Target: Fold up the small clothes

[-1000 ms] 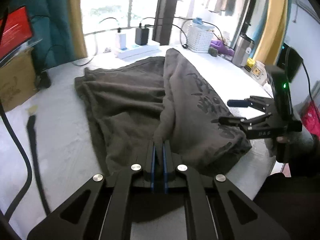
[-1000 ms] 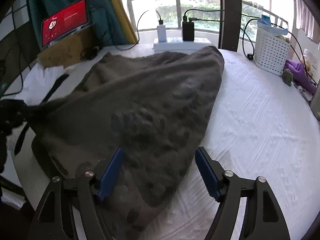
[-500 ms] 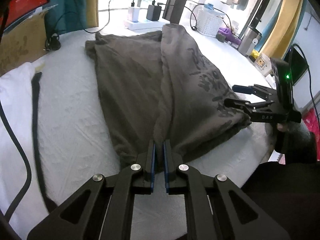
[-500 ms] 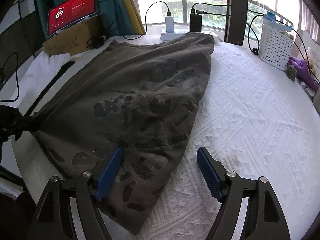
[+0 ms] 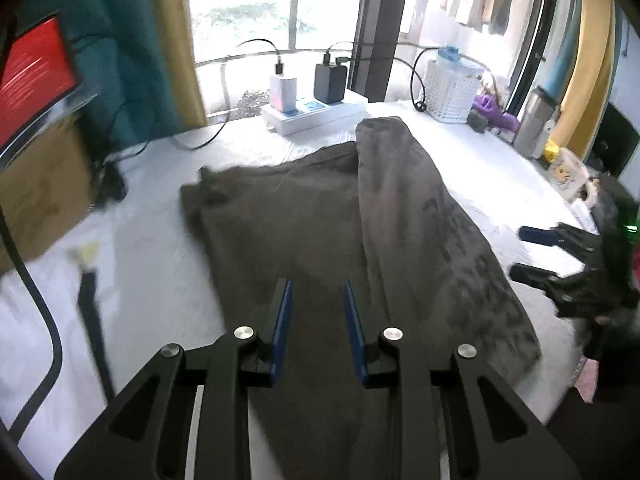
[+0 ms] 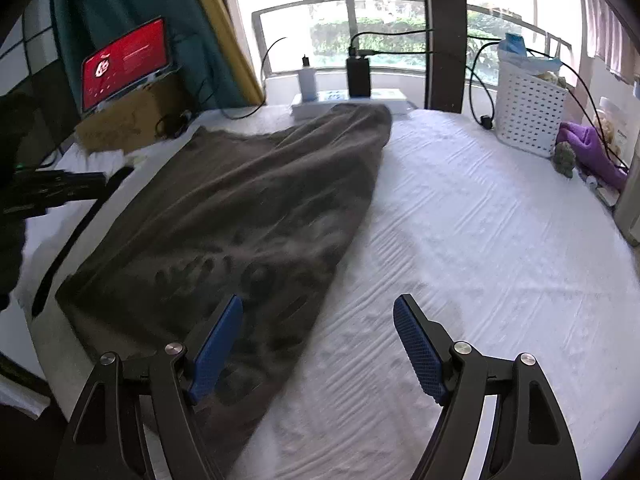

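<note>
Left gripper (image 5: 316,322) has its blue pads parted a moderate amount, nothing between them, hovering over the near part of the brown shirt (image 5: 320,224). Right gripper (image 6: 318,346) is spread wide, also gripping nothing; its left pad is over the shirt's near edge, the right one over bare white bedspread (image 6: 480,240). Can't tell if either actually touches fabric.

The shirt lies flat on the bedspread with its right side folded over the middle, dark print showing on that flap. Behind it sits a power strip (image 5: 316,114) with chargers plugged in, a white basket (image 6: 528,116) off to the right, and a red-screen laptop (image 6: 126,64) on a cardboard box (image 6: 128,120) to the left.
</note>
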Available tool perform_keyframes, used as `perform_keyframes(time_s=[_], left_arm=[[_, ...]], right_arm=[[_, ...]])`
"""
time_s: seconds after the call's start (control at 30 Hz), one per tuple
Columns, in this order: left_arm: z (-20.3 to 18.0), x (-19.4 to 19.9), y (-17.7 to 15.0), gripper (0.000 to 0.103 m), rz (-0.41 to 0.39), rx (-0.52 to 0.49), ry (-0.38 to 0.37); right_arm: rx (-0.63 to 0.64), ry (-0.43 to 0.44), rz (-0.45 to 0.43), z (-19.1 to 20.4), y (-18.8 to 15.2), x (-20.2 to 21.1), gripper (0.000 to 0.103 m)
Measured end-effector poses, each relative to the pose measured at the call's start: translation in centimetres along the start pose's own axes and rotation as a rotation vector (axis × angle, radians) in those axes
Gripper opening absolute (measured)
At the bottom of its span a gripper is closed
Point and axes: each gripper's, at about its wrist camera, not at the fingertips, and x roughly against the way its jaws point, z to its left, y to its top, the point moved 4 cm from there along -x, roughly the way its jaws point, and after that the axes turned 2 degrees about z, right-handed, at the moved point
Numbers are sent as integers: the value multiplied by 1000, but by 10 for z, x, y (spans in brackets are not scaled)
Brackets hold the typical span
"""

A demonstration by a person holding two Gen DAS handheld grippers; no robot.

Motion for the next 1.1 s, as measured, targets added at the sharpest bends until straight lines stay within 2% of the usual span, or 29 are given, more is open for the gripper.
perform_keyframes(time_s=[0.17,0.27,0.47,0.6,0.67,0.8,0.83,1.0,1.1], left_arm=[[-16,-52,33,26,29,-81,48],[-18,-81,47,26,67,-99,130],[-42,-115,60,26,109,-177,124],[-67,-114,58,26,86,-246,119],[-77,-112,58,26,75,-259,99],[-85,-108,59,26,56,-225,10],[-83,-110,59,26,59,-208,-21],[-77,-121,60,26,115,-147,-66],[-81,-118,61,20,112,-151,-112]], right_arm=[[-24,-9,-9,-22,11,-6,80],[-45,-11,-5,-36,14,-12,80],[-75,-5,7,-55,19,-29,80],[-102,14,25,-64,19,-39,80],[-110,25,23,-65,20,-39,80],[-114,31,22,-66,20,-40,80],[-114,32,22,-66,20,-41,80],[-115,29,21,-66,20,-41,80],[-114,23,21,-66,20,-41,80]])
